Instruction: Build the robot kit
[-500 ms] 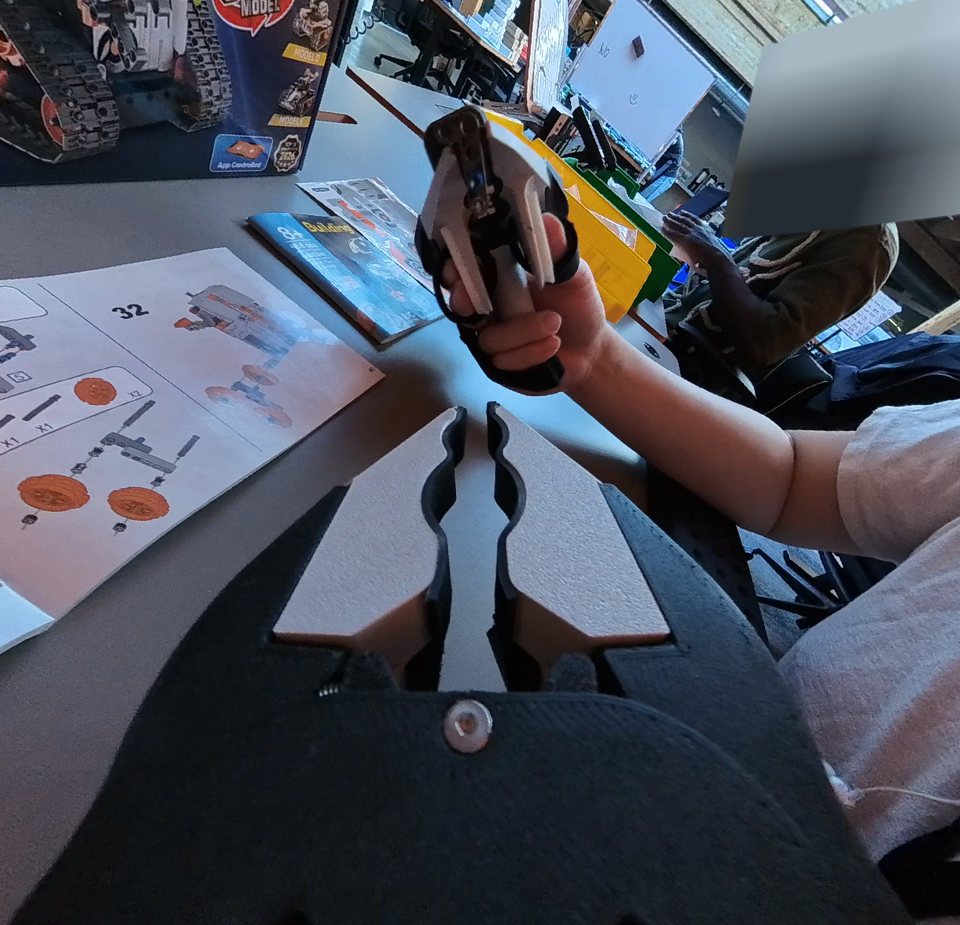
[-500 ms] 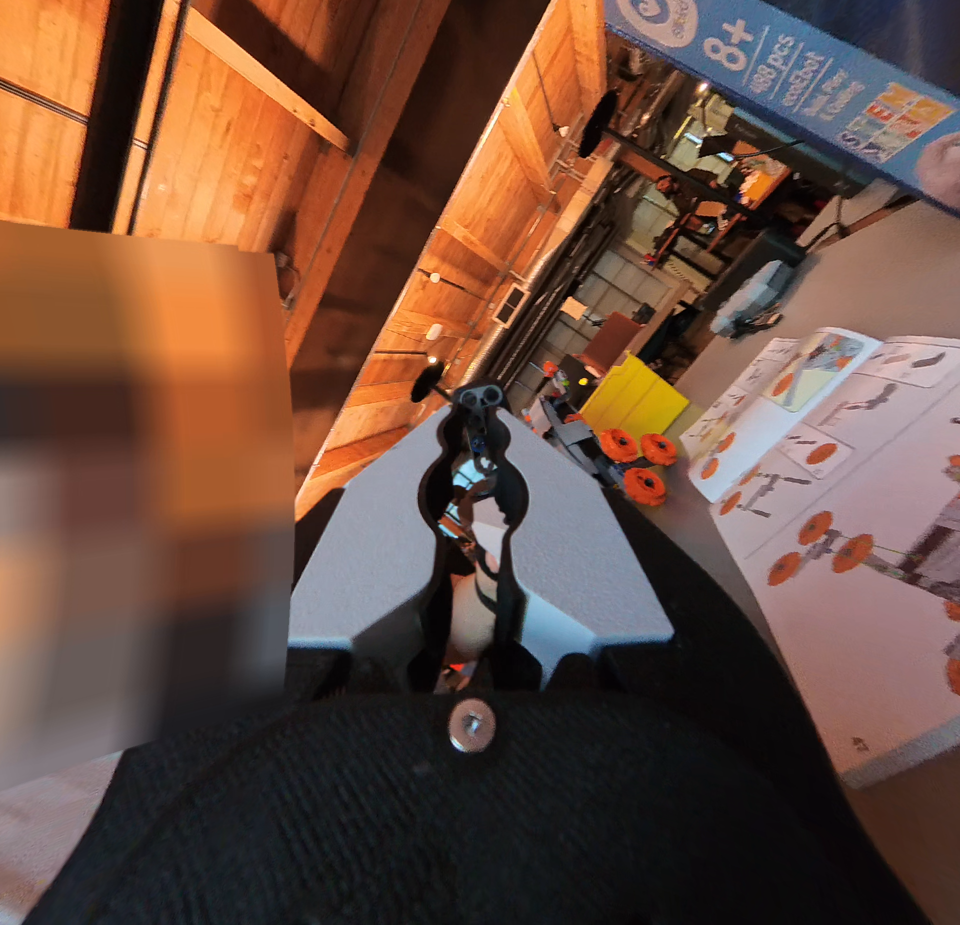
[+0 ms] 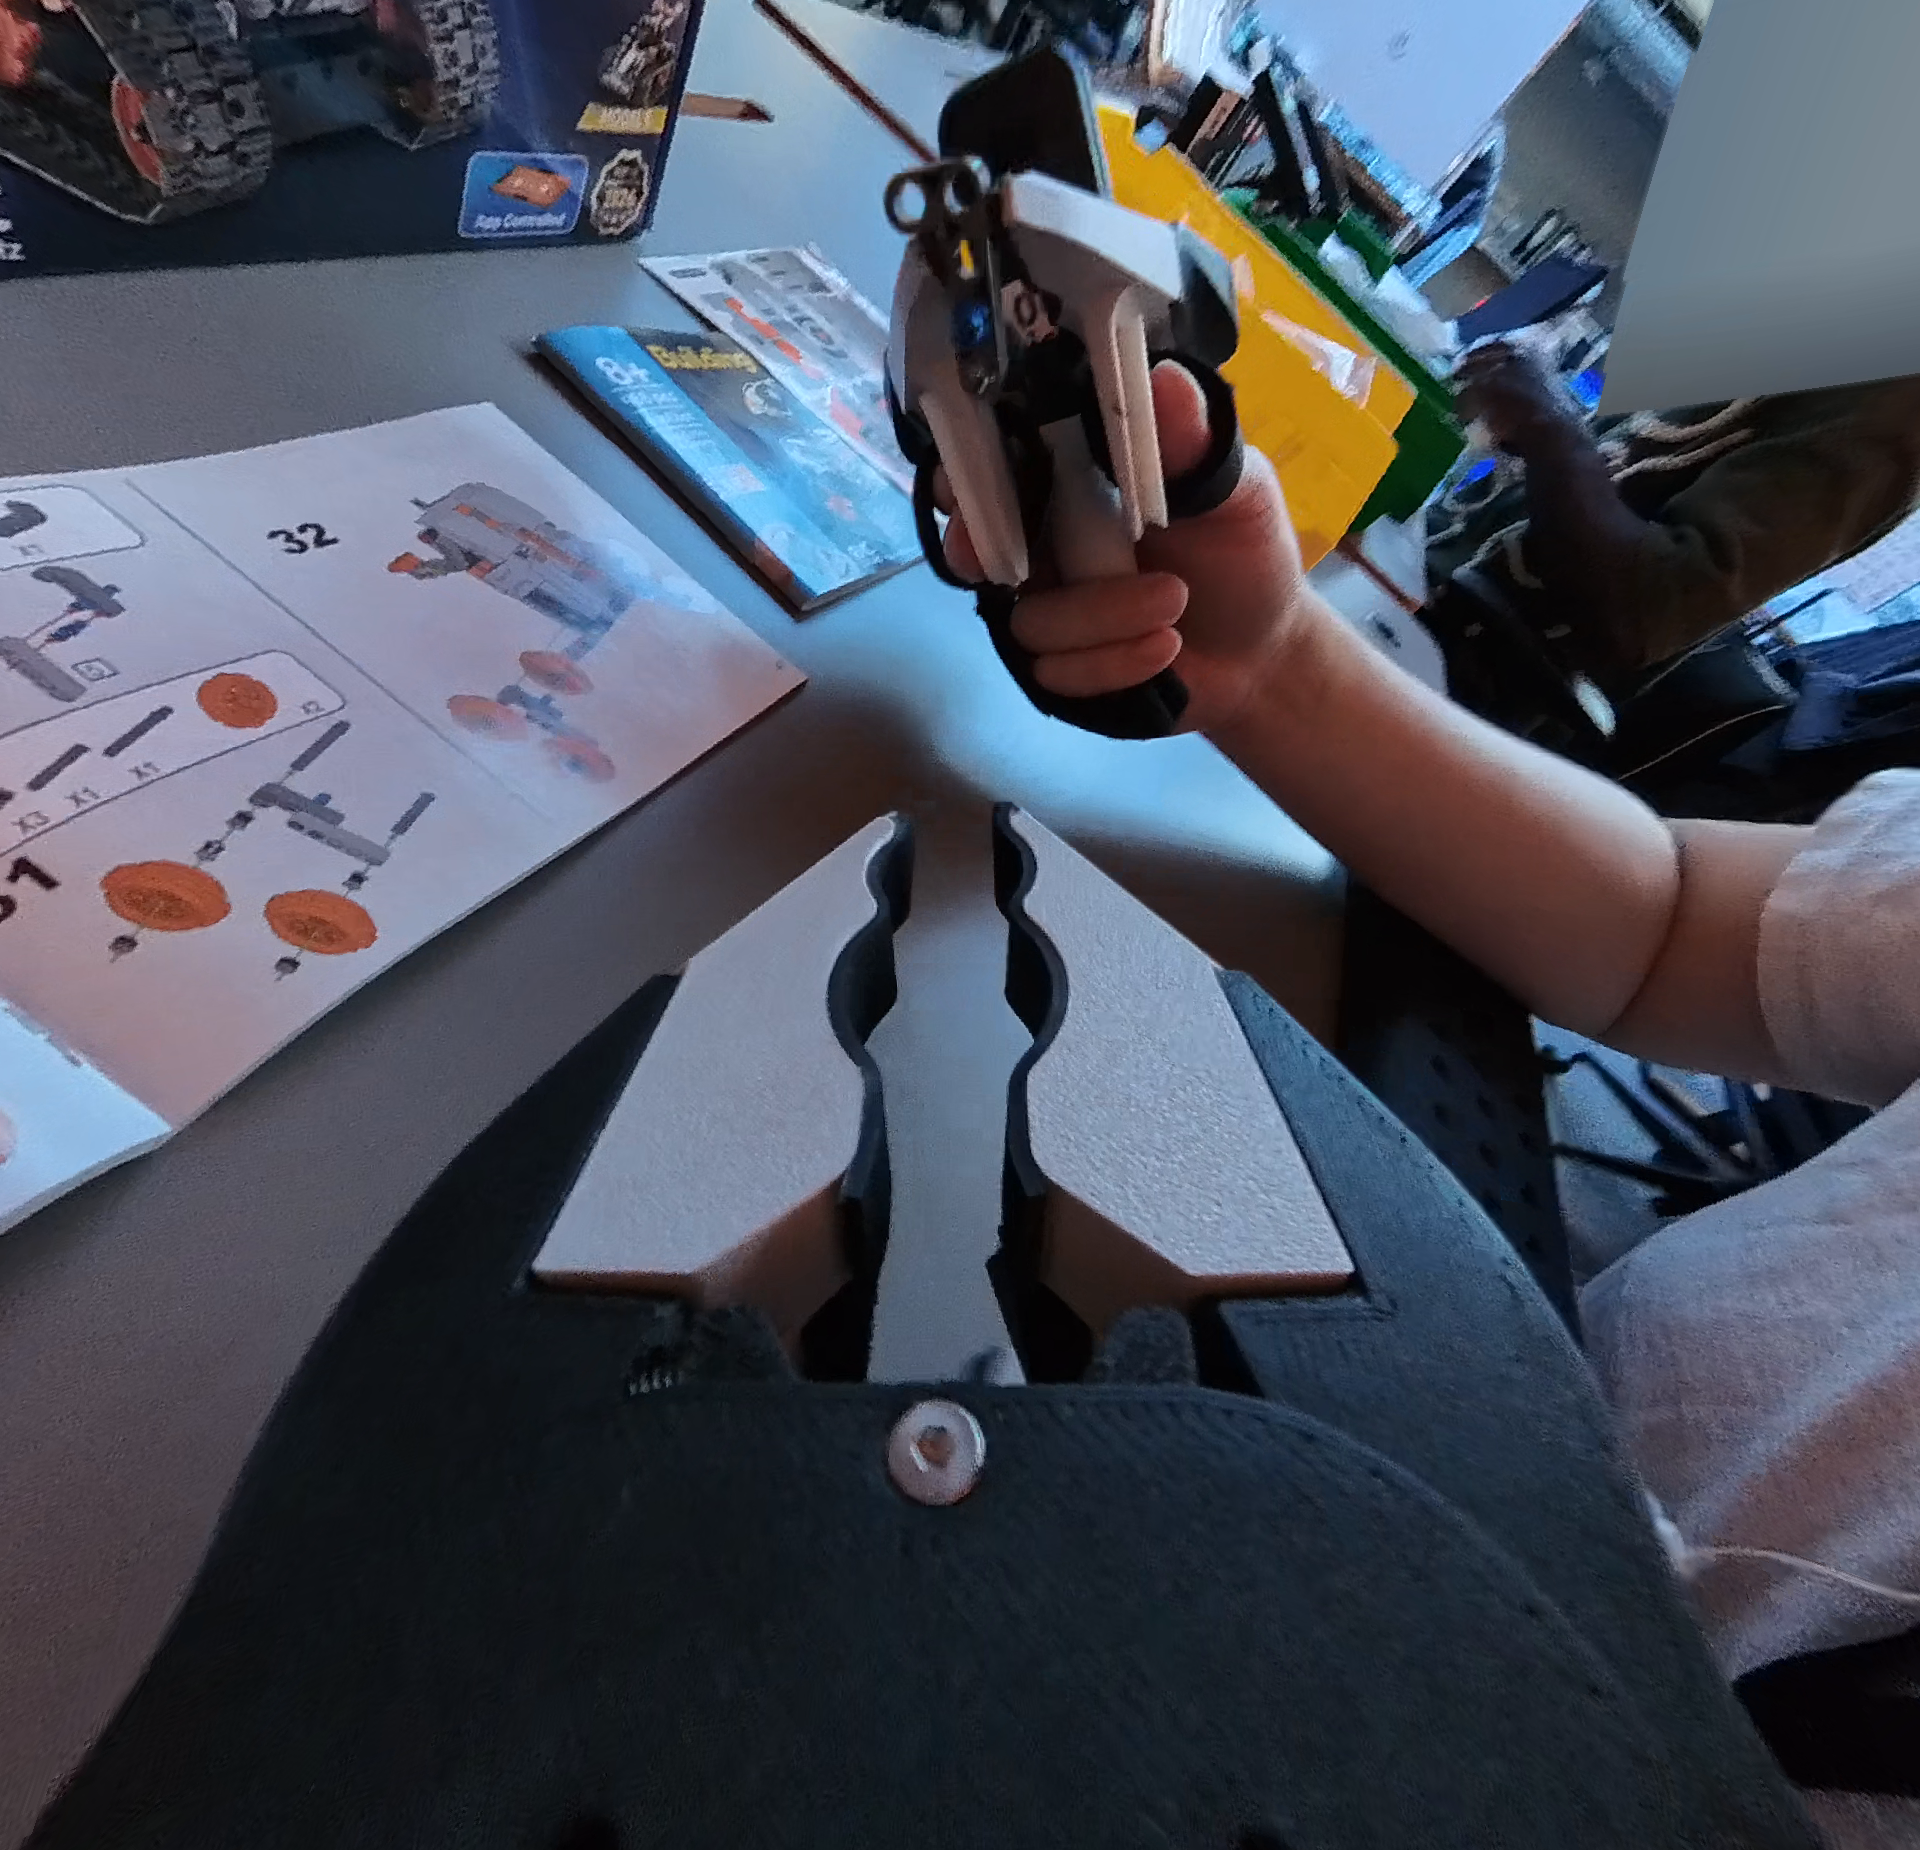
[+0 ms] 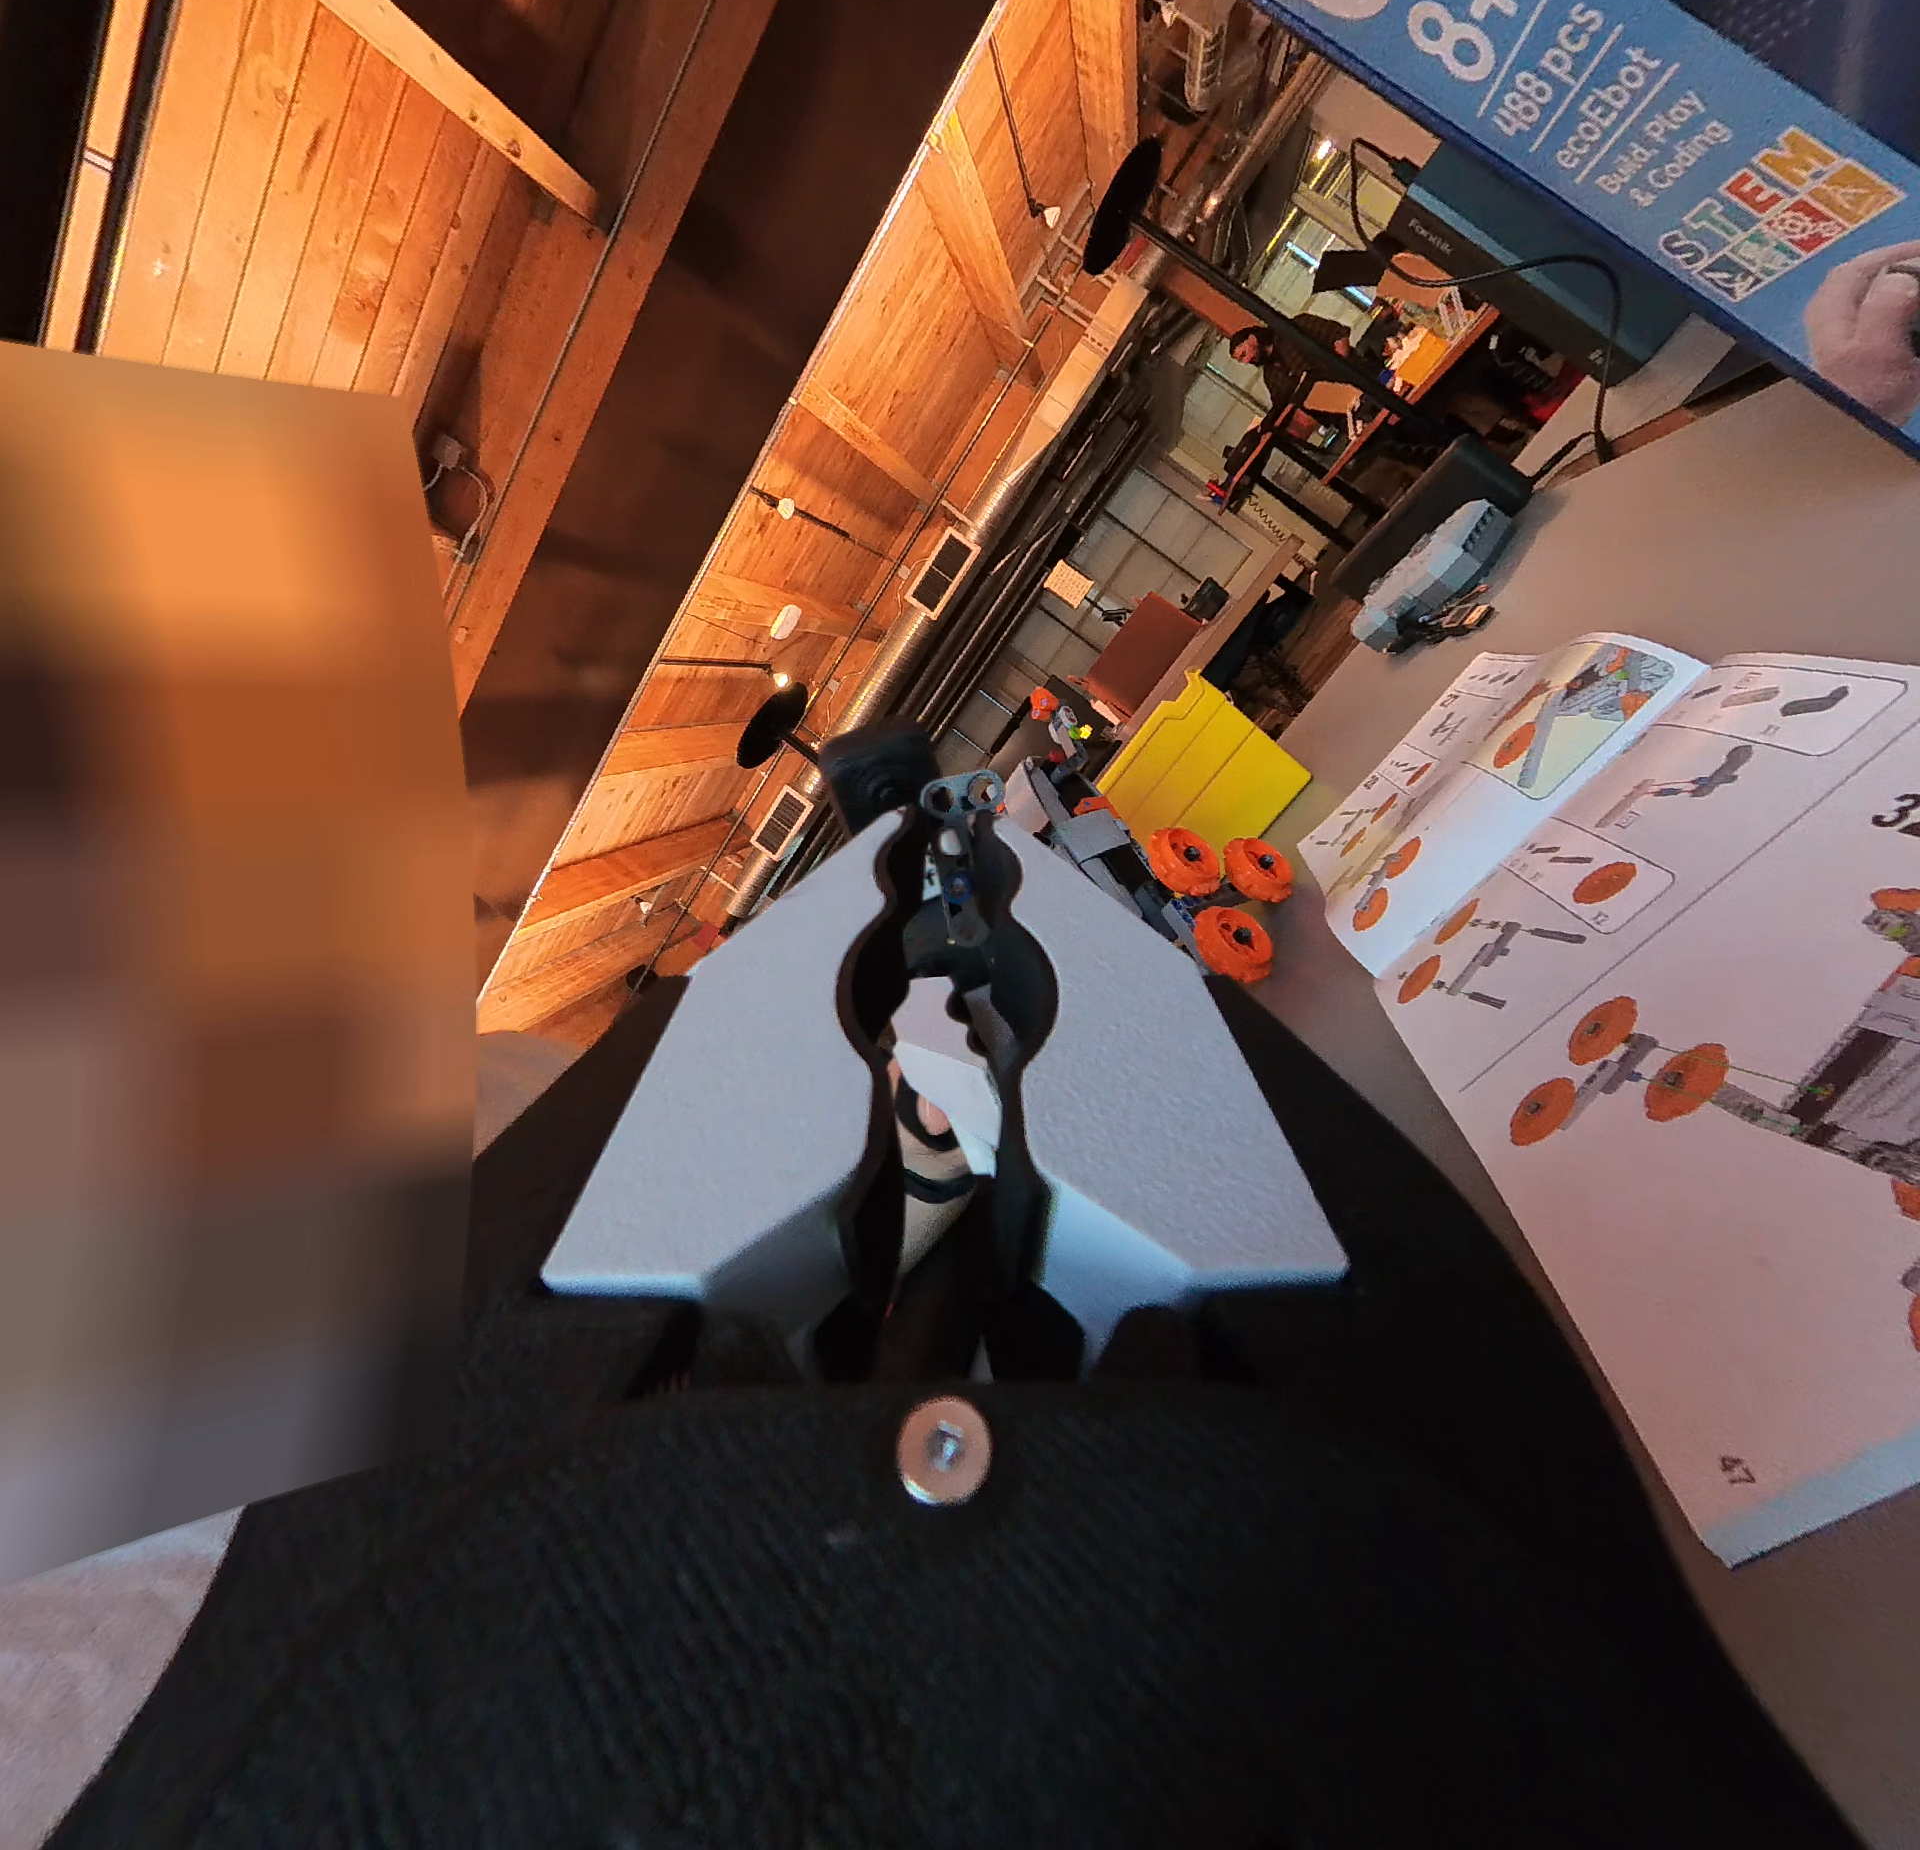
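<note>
My right gripper (image 4: 956, 834) is shut on a small grey toy beam with holes (image 4: 961, 794), which sticks out past its fingertips. It is raised and tilted, pointing towards the wooden ceiling. In the left wrist view a hand holds this right gripper (image 3: 977, 273) up above the grey table (image 3: 935, 657), with the beam (image 3: 940, 190) at its top. My left gripper (image 3: 951, 824) is low over the table, just in front of that hand. Its jaws stand a narrow gap apart with nothing between them.
An open instruction booklet (image 3: 364, 709) (image 4: 1662, 969) lies on the table. A blue booklet (image 3: 727, 450) and the toy box (image 3: 312, 86) (image 4: 1558, 86) are behind it. A partly built model with orange wheels (image 4: 1195, 865) and yellow bins (image 3: 1299, 346) stand farther off. Another person sits behind. About 9 cm separates my left fingertips from my right.
The right gripper has risen a little and turned with the beam in it. My left gripper's jaws stand slightly wider apart.
</note>
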The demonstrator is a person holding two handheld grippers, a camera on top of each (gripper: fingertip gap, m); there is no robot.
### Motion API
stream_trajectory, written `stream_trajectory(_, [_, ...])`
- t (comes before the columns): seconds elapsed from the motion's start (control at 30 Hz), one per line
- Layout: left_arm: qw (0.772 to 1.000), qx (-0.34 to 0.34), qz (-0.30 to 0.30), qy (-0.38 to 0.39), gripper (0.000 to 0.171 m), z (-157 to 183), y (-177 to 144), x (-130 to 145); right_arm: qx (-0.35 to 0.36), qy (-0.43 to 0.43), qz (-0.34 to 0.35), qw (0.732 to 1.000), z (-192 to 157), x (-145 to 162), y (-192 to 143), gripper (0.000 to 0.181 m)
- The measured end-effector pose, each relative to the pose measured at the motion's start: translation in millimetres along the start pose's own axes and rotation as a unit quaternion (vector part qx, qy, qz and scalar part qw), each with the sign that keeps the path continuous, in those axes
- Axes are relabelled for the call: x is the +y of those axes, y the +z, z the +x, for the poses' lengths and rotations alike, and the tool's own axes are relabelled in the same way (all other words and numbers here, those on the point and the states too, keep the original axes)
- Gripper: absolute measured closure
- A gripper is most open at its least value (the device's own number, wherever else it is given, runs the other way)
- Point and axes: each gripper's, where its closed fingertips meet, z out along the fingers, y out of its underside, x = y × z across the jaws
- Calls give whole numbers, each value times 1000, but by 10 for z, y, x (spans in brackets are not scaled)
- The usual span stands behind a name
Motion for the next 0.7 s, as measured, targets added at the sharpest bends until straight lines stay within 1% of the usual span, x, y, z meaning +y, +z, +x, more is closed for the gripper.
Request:
stream_trajectory(0.13, [996,-51,-41,55,154,-20,-79,45,3,4,-5,1000,47,15,16,172])
stream_trajectory(0.17, [994,-67,-53,68,152,-35,-102,62,6,4,-8,1000,75,20,18,173])
stream_trajectory(0.23, [989,-82,-74,95,151,-13,-157,80,13,5,-12,1000,121,33,14,173])
stream_trajectory(0.3, [981,-112,-93,126,151,-39,-268,72,14,5,-10,1000,138,25,9,173])
stream_trajectory(0.37, [973,-143,-92,154,152,-57,-414,-5,13,3,-7,1000,141,7,4,173])
stream_trajectory(0.43, [974,-134,-80,166,151,40,-507,-66,16,2,-7,1000,155,0,-5,172])
stream_trajectory(0.47, [974,-120,-93,166,152,101,-533,-21,17,2,-6,1000,161,-5,-10,172])
stream_trajectory(0.53, [974,-90,-152,142,150,191,-576,197,17,2,-4,1000,154,-16,-21,172])
stream_trajectory(0.6, [969,-69,-201,129,147,249,-610,414,17,-1,-3,1000,138,-25,-35,172])
stream_trajectory(0.67, [956,-79,-230,166,139,218,-646,568,15,-4,-2,1000,112,-37,-49,172])
stream_trajectory(0.7, [948,-84,-236,196,130,201,-653,628,15,-5,1,1000,101,-51,-56,173])
